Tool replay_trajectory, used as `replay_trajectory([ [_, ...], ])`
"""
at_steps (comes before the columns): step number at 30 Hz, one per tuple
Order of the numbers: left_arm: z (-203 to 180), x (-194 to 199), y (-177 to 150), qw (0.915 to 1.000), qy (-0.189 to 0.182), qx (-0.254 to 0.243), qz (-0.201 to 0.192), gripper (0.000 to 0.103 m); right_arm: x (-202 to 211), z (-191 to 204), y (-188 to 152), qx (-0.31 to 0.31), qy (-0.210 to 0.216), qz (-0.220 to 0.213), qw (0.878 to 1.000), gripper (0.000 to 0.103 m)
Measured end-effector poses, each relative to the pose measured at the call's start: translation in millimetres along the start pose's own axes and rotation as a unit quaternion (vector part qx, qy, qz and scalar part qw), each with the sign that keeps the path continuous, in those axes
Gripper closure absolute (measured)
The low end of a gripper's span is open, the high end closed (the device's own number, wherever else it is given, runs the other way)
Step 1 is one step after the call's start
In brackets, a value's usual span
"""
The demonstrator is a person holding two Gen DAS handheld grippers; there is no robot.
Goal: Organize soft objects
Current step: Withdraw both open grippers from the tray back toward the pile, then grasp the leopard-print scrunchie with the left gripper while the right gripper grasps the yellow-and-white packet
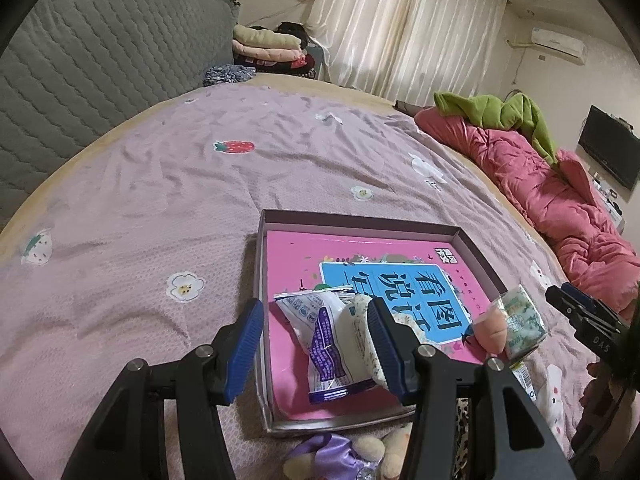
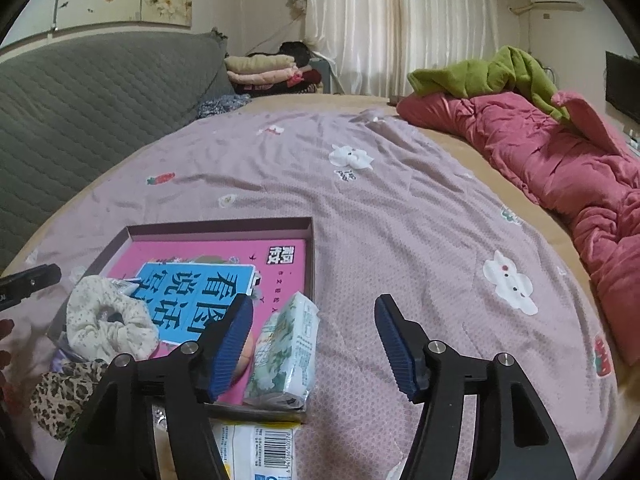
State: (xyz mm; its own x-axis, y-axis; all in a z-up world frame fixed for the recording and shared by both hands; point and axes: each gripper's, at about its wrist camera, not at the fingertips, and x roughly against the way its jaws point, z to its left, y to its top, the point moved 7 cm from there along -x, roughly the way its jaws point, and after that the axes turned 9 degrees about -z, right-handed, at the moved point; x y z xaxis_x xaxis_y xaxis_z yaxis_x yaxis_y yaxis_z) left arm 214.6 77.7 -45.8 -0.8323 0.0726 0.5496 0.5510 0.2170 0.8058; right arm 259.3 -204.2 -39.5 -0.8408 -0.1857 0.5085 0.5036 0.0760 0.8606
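A shallow box (image 1: 262, 320) (image 2: 310, 256) lined with a pink and blue book lies on the bed. In it lie a white and purple snack packet (image 1: 326, 344) and a cream floral scrunchie (image 2: 108, 328) (image 1: 360, 336). A green tissue pack (image 2: 288, 356) (image 1: 520, 324) leans on the box's rim beside a peach plush (image 1: 490, 330). My left gripper (image 1: 316, 344) is open over the packet, empty. My right gripper (image 2: 314, 344) is open and empty, the tissue pack just inside its left finger. A leopard scrunchie (image 2: 64, 396) and a purple bow (image 1: 332, 454) lie by the box.
A red quilt (image 2: 560, 168) with a green garment (image 2: 488, 72) lies along the bed's right side. A grey padded headboard (image 1: 100, 60) stands left. Folded clothes (image 1: 268, 46) are stacked at the far corner. A barcoded white packet (image 2: 260, 446) lies under my right gripper.
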Motion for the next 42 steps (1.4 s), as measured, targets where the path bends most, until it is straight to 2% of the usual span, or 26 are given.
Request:
replay_trajectory([
  [13,-2.0,18.8,-6.8,1.0000,-0.003,-0.002,0.002,0.049,20.4,8.8,5.3,0.014,0.021,-0.021,0.999,0.037],
  [33,-5.7,36.0,-14.3,1.0000,-0.008,-0.001,0.002,0.049,36.8,18.6,-10.3,0.034,0.034,-0.005,0.999,0.036],
  [37,-12.6,39.6,-21.6,0.9995,-0.028,0.007,0.010,0.049,41.0,20.0,-11.5,0.037,0.036,-0.006,0.999,0.036],
  [42,-34.9,47.7,-28.3,0.9980,-0.062,-0.007,0.009,0.049,44.7,23.9,-13.6,0.040,0.042,-0.005,0.998,0.036],
])
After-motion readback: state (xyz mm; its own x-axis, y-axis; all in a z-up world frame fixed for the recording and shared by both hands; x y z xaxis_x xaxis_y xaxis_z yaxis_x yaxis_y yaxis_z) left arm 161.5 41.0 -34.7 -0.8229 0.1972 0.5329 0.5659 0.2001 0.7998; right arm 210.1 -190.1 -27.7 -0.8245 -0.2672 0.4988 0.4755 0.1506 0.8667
